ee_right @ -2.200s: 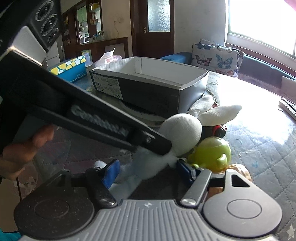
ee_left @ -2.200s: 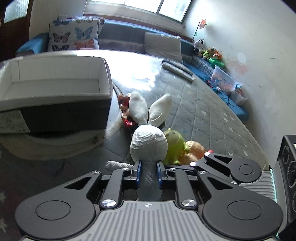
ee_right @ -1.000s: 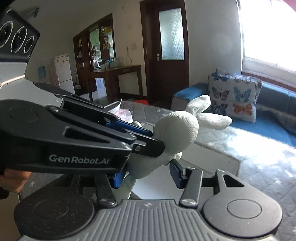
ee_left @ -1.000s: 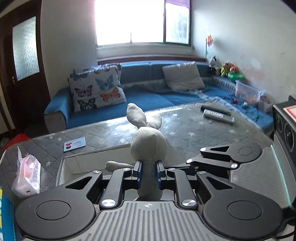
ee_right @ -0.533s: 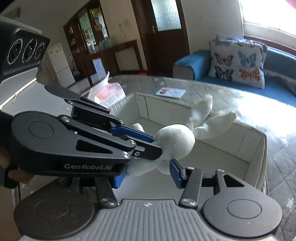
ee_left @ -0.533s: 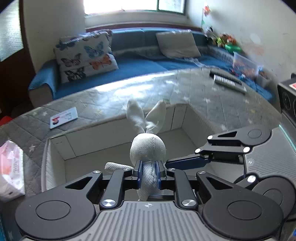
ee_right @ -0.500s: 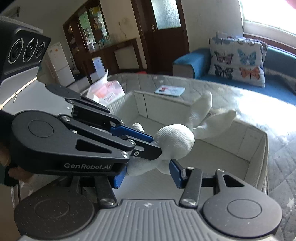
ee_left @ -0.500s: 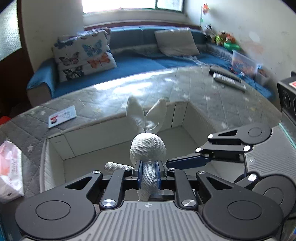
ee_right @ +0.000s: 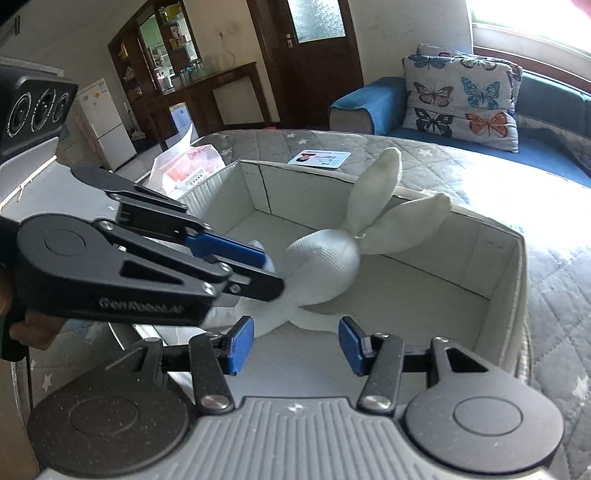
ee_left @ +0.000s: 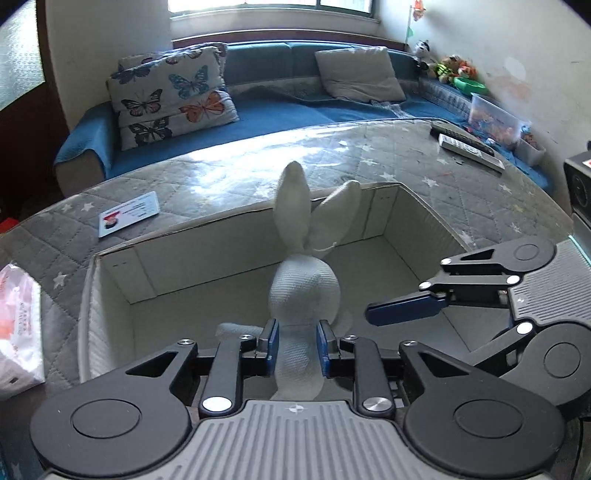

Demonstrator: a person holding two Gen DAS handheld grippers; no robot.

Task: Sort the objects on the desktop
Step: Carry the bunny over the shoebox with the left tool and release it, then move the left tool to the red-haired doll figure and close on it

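Soft, light plush rabbit (ee_left: 304,291) over open box (ee_left: 110,295), body between left tongs (ee_left: 295,345), just loosening; right tongs (ee_right: 291,345) apart, empty. Best gripped at torso.

Both fisheye views are lit by strong daylight from an overexposed window (ee_left: 269,3), glare is thrown across the quilted desk (ee_left: 236,173), and edges are curved and darkened.
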